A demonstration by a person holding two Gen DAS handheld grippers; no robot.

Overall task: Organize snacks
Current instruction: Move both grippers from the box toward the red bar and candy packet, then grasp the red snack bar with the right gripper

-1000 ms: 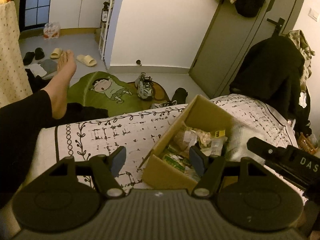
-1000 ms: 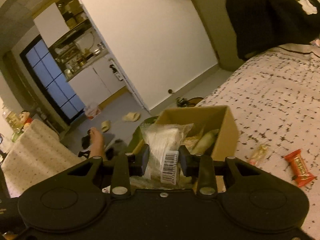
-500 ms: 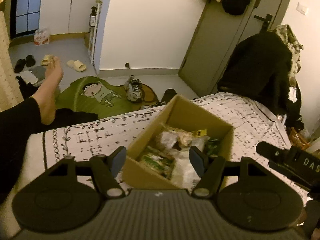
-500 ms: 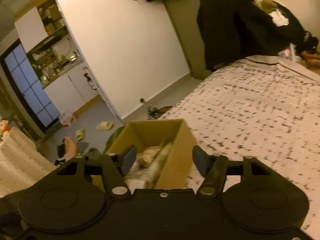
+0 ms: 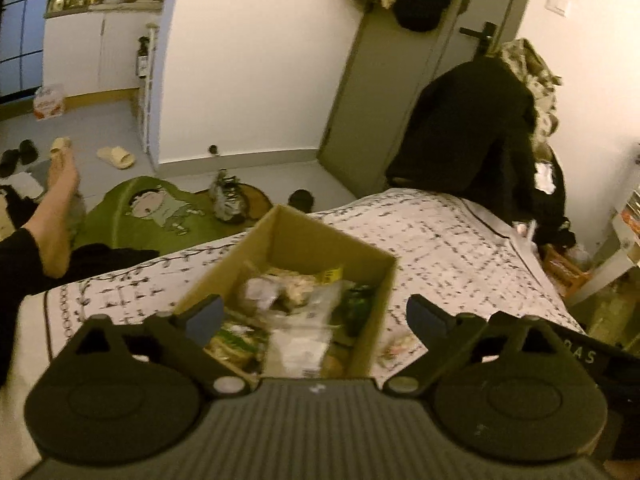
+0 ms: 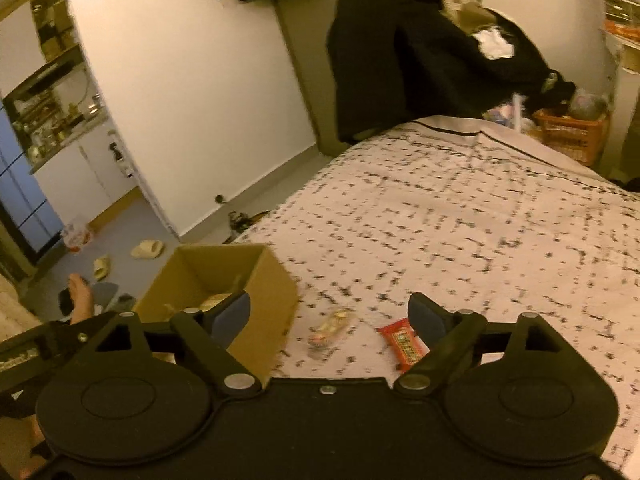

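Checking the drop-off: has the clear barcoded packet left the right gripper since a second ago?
Yes. The right gripper, whose jaws have just been opening, is empty; beside it the cardboard box holds snacks, and the packet itself isn't identifiable.

box (image 5: 372, 320): brown | bedsheet (image 6: 460, 216): white, black speckle | snack bar (image 6: 404, 342): red | rug (image 5: 132, 216): green

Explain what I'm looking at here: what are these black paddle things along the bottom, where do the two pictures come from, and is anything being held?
They are hand-held two-finger grippers, one in each of a person's hands, each with a camera looking along its fingers. One picture comes from the left gripper, the other from the right gripper. Both stand open, their jaws having just been opening, and hold nothing. On the patterned bedspread sits a cardboard box of snack packets. Beside it lie a pale wrapped snack and a red snack bar, still loose.
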